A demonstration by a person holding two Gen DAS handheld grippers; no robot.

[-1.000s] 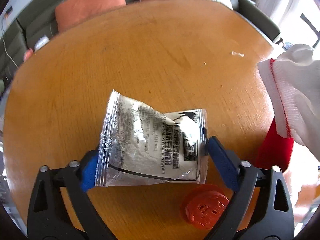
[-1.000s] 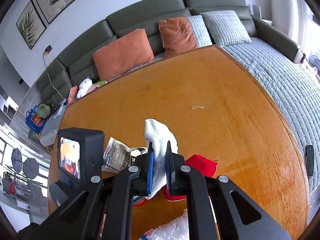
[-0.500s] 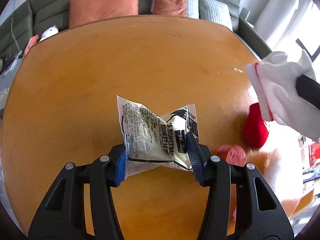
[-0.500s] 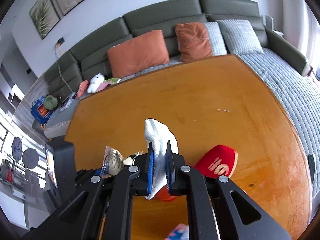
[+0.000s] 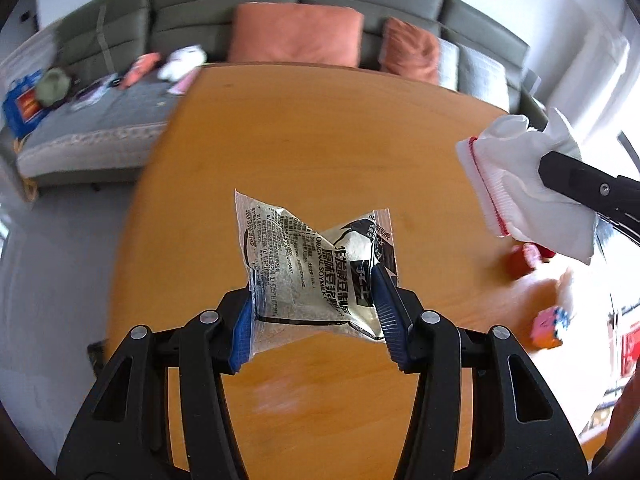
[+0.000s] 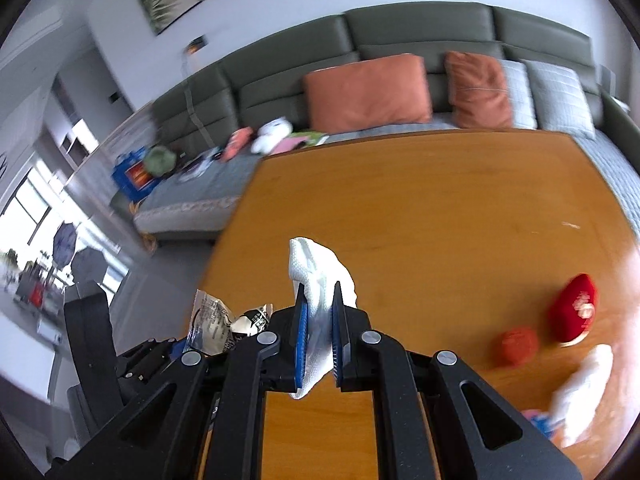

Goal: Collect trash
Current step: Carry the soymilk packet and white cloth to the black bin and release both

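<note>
My left gripper [image 5: 316, 312] is shut on a silver soymilk powder packet [image 5: 316, 264] and holds it up above the wooden table [image 5: 312, 136]. The packet also shows at the lower left of the right wrist view [image 6: 218, 324]. My right gripper [image 6: 318, 320] is shut on a white cloth with a red-stitched hem [image 6: 320, 276], held above the table [image 6: 440, 208]. The cloth shows at the right of the left wrist view [image 5: 516, 184].
On the table at the right lie a red pouch [image 6: 574, 306], an orange round lid [image 6: 516, 346], a white crumpled bag [image 6: 584, 388] and a pink item [image 5: 546, 328]. A grey sofa with orange cushions [image 6: 364, 92] stands beyond the table's far edge.
Both grippers have lifted and swung left with their loads. The left gripper closed tighter on the packet. The table's left edge and the floor have come into view.
</note>
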